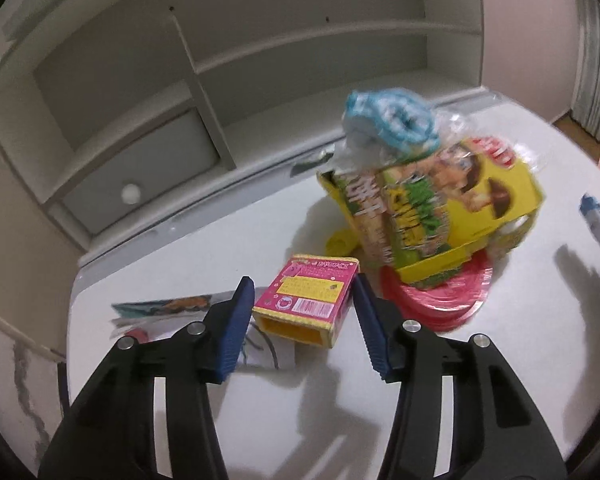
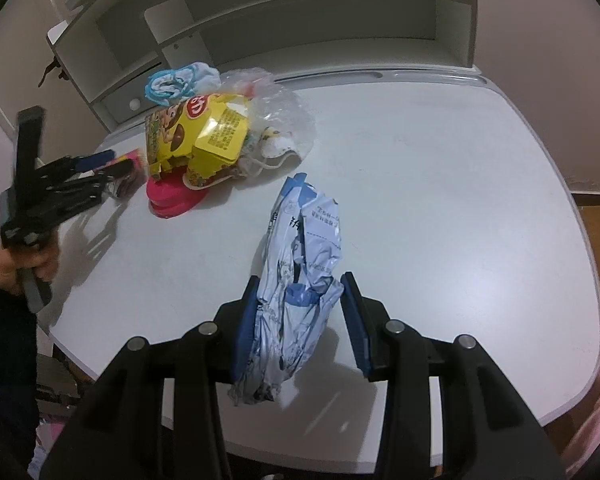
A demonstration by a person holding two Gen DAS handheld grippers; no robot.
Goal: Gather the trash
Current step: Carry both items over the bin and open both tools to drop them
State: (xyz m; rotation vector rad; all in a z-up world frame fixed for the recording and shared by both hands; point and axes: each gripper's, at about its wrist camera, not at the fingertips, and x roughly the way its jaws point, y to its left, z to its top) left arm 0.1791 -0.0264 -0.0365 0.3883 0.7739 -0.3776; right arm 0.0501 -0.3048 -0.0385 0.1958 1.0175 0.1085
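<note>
The left hand-held gripper (image 1: pixel 304 300) has its jaws about half open around the small pink box (image 1: pixel 306 300) on the worktop (image 1: pixel 220 240). The pads sit just beside the box's two sides, and I cannot tell if they press it yet. The box is open and empty (so it is soft). A hard squeeze could crush it, or it could slide out and bump the trash pile.

The yellow snack box (image 1: pixel 440 204) is the big thing in that pile, and the pink box lies just in front of it.

The right hand-held gripper (image 2: pixel 300 308) holds a crumpled blue-and-white bag (image 2: pixel 300 260), away from the yellow snack box. The bag hangs loose and could slip.
</note>
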